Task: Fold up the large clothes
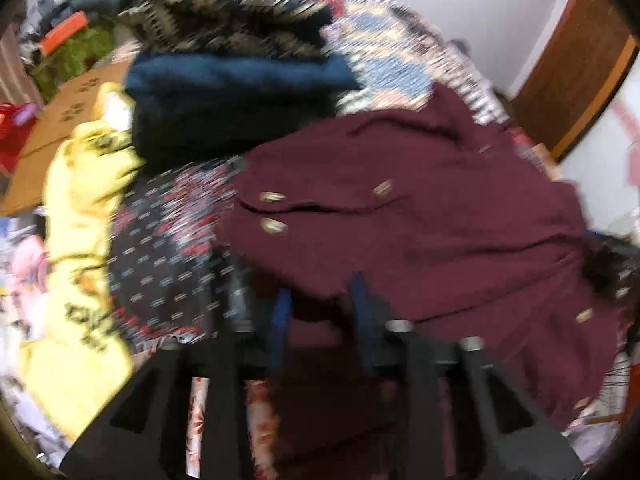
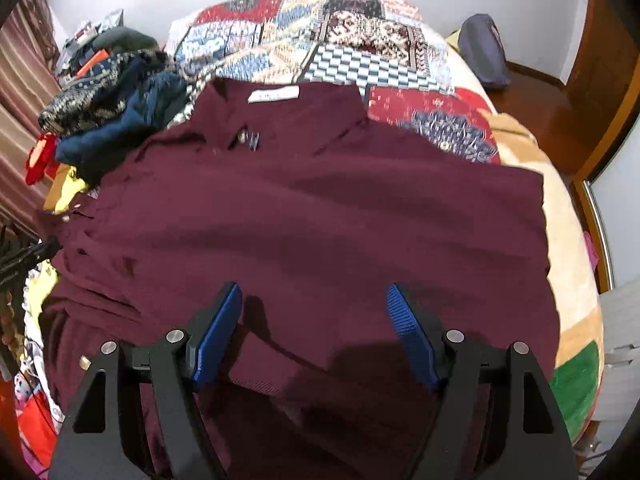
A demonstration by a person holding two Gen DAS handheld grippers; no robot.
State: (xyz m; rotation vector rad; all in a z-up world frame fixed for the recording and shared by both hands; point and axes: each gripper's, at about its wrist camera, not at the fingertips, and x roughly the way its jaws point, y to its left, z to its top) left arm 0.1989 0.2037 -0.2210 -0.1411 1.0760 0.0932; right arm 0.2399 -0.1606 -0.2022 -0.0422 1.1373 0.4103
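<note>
Lying spread over the patchwork quilt [image 2: 348, 56] of the bed, the maroon shirt [image 2: 304, 216] has its collar and white neck label [image 2: 273, 93] at the far side and its lower part close to the right gripper [image 2: 314, 328]. This gripper hovers over the cloth with its blue pads [image 2: 218, 336] wide apart and nothing between them.

In the left wrist view, which is blurred, the left gripper [image 1: 320, 320] has its blue pads near each other with a fold of the maroon shirt between them; I cannot tell whether they really pinch it. The buttons [image 1: 273, 197] of the shirt show there along an edge.

At the shirt's left side, touching it, lies a pile: a dark blue garment [image 2: 120, 120] with a black and beige patterned garment [image 2: 80, 100] on top. Beside these lie a yellow cloth [image 1: 80, 216] with black print and a dark cloth [image 1: 172, 240] with small red and blue marks. Further left there is a brown cardboard box [image 1: 68, 120]. At the far right corner of the bed stands a grey-blue bag [image 2: 482, 50], near a wooden door frame [image 2: 600, 92].
</note>
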